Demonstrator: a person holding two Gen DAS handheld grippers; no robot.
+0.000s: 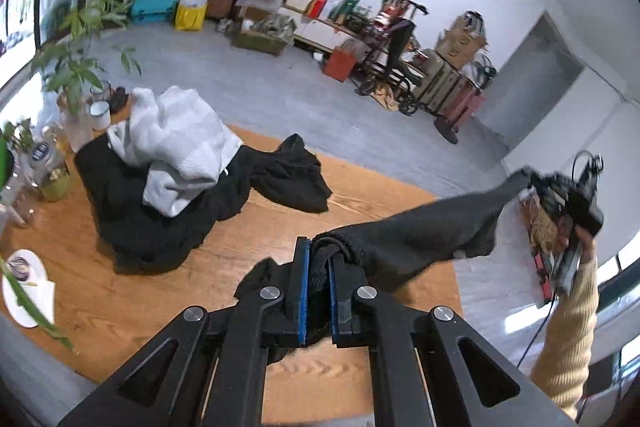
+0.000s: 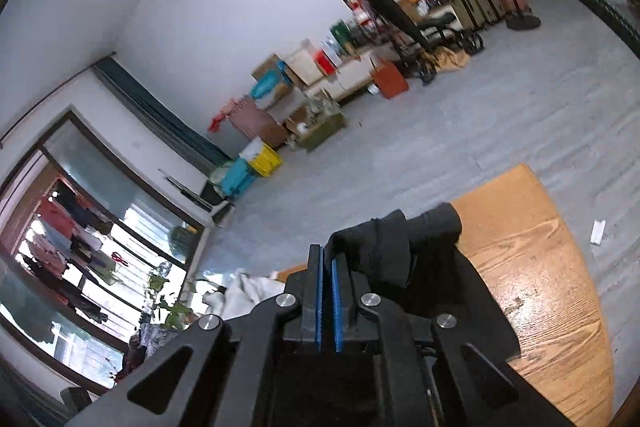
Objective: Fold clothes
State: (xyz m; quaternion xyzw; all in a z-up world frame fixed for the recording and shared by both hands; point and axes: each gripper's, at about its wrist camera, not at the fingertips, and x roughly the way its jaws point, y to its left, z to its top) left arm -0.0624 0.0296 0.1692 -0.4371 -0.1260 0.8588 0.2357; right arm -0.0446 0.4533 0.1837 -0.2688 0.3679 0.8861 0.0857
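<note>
A black garment (image 1: 416,239) hangs stretched in the air above the wooden table (image 1: 168,303). My left gripper (image 1: 318,259) is shut on one end of it, black cloth bunched between the blue pads. At the right of the left wrist view, my right gripper (image 1: 536,183) pinches the other end, held by a hand in a cream knitted sleeve (image 1: 568,339). In the right wrist view the right gripper (image 2: 328,259) is shut on the black garment (image 2: 392,251), which drapes off to the right. A pile of black clothes (image 1: 160,219) topped by a white garment (image 1: 176,147) lies on the table's left half.
Jars, a white mug (image 1: 100,115) and leafy plants (image 1: 76,67) crowd the table's left edge; a white plate (image 1: 26,287) sits near its front left. Suitcases, boxes and bags (image 1: 256,11) line the far wall across a grey floor (image 1: 280,87). Bare wood (image 2: 540,287) shows under the right gripper.
</note>
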